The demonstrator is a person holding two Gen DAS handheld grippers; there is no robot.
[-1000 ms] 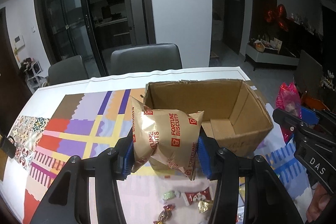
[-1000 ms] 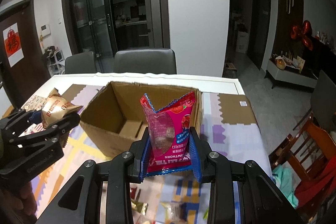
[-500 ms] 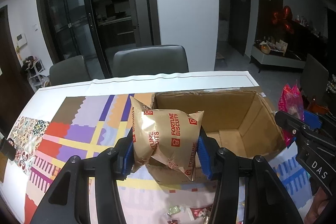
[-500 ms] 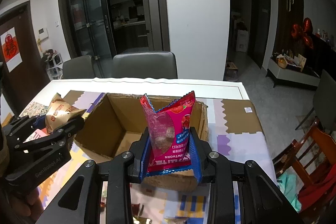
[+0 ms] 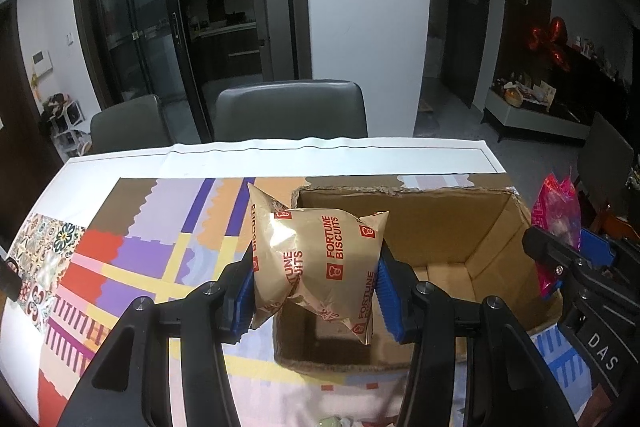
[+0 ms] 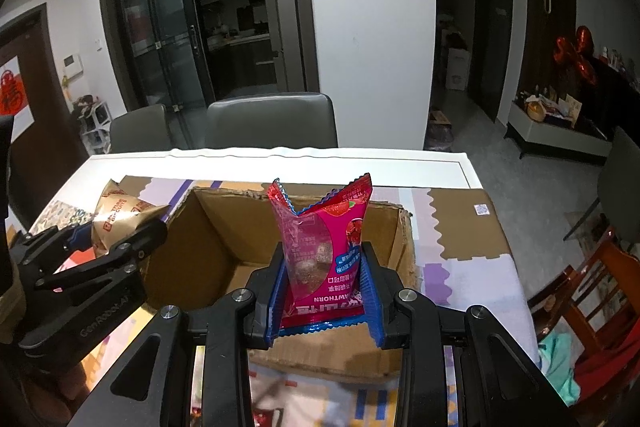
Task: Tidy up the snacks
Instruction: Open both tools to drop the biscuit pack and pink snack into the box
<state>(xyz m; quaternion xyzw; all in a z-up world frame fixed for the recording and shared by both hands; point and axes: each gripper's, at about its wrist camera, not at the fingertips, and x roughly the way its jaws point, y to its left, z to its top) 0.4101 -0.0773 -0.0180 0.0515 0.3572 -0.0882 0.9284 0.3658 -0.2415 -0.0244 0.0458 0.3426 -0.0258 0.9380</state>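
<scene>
My left gripper [image 5: 316,291] is shut on a gold "Fortune Biscuits" bag [image 5: 320,255], held over the left near corner of an open cardboard box [image 5: 492,239]. My right gripper [image 6: 325,291] is shut on a pink hawthorn snack bag [image 6: 322,251], held above the near wall of the same box [image 6: 216,243]. In the right wrist view the left gripper [image 6: 108,247] with the gold bag [image 6: 120,215] hangs at the box's left edge. In the left wrist view the right gripper [image 5: 576,259] with the pink bag [image 5: 558,211] shows at the box's right edge. The box floor looks bare.
The box sits on a colourful patterned tablecloth [image 5: 132,251] on a white table [image 5: 320,155]. Small wrapped candies [image 5: 332,421] lie near the front edge. Two grey chairs [image 5: 288,111] stand behind the table. A wooden chair [image 6: 600,287] stands to the right.
Both grippers have moved forward toward the box with their bags still held. The box now looks nearer and lower in both views, and the loose candies have slid almost out of view.
</scene>
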